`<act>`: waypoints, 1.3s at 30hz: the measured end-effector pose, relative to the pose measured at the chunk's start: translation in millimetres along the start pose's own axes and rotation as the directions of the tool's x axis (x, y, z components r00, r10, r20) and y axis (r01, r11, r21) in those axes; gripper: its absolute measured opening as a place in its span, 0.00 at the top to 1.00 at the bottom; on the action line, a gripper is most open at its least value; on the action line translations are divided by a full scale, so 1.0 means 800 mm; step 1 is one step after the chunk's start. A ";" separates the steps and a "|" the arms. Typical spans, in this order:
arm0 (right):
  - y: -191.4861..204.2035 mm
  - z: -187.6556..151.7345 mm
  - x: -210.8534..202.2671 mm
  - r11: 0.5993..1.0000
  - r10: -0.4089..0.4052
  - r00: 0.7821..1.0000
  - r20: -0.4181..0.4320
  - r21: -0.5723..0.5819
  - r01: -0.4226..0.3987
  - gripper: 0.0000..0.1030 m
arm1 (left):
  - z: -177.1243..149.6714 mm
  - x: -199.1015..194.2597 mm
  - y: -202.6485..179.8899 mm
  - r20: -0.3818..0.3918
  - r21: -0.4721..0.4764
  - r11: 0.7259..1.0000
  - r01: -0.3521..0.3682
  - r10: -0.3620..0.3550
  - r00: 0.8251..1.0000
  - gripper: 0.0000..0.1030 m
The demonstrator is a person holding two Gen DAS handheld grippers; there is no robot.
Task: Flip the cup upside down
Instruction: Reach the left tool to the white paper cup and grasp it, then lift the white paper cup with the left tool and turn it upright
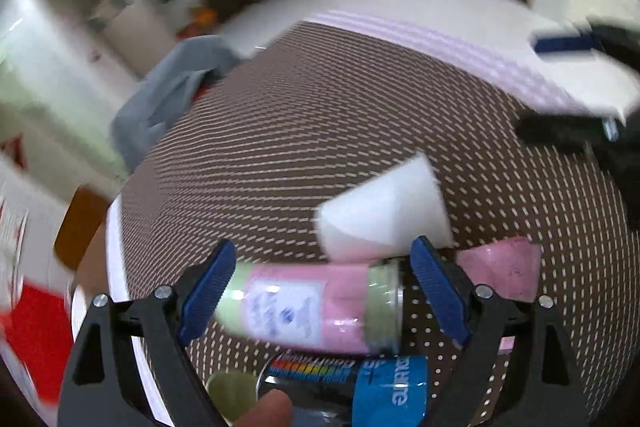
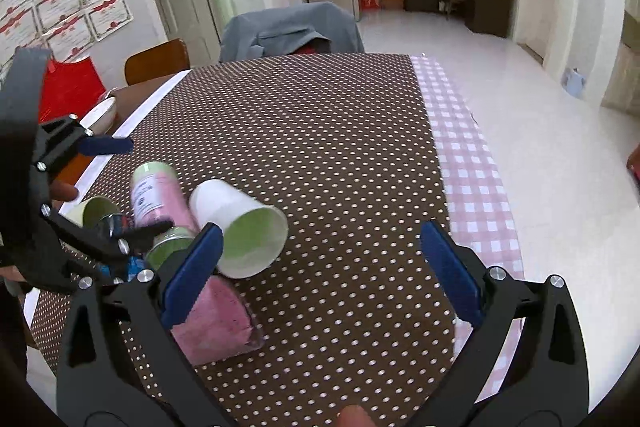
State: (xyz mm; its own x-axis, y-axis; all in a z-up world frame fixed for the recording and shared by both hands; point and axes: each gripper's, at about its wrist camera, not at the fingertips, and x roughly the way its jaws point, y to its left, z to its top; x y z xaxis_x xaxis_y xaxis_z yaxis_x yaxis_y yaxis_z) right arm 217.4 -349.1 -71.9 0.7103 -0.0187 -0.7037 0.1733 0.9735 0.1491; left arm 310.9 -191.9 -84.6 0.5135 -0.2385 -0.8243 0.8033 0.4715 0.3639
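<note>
the white cup (image 2: pixel 239 227) lies on its side on the dotted tablecloth (image 2: pixel 320 131), so the flip looks barely begun: it is neither gripped nor mouth-down. its long axis runs flat along the cloth, green mouth toward the right gripper (image 2: pixel 320 267), base toward the pink-labelled bottle (image 2: pixel 160 195) just beside it. a pink sponge (image 2: pixel 216 319) lies near. both the right and the left gripper (image 1: pixel 320 291) stand spread, holding nothing.

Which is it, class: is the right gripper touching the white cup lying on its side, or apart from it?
Cannot tell. In the right wrist view the right gripper is open, and one finger overlaps the white cup's rim, hiding any contact or gap.
</note>
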 end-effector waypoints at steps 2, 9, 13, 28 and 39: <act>-0.008 0.003 0.003 1.000 -0.002 1.000 -0.008 0.018 0.002 0.06 | 0.007 0.010 -0.011 -0.024 0.085 0.996 0.040 -0.038 0.999 0.15; -0.035 0.004 0.018 0.997 -0.022 0.999 -0.030 0.067 0.024 0.06 | 0.026 0.055 -0.027 -0.167 0.263 0.947 0.184 -0.143 0.976 0.15; -0.049 0.003 0.025 0.995 -0.022 0.999 -0.040 0.093 0.026 0.06 | 0.040 0.076 -0.017 -0.233 0.278 0.927 0.253 -0.190 0.954 0.15; -0.071 -0.016 0.032 0.988 -0.022 0.998 -0.055 0.153 0.030 0.06 | 0.091 0.147 -0.002 -0.290 0.213 0.911 0.353 -0.286 0.913 0.31; -0.077 -0.022 0.030 0.984 -0.038 0.997 -0.063 0.174 0.048 0.06 | 0.130 0.186 -0.020 -0.306 0.238 0.904 0.357 -0.279 0.910 0.31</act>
State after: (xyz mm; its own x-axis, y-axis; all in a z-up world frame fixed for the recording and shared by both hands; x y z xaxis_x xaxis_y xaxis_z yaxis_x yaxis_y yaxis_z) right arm 212.0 -405.4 -110.4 0.6588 -0.0408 -0.7512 0.3230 0.9171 0.2335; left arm 405.6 -323.3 -167.9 0.1512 -0.0889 -0.9845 0.9806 0.1391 0.1380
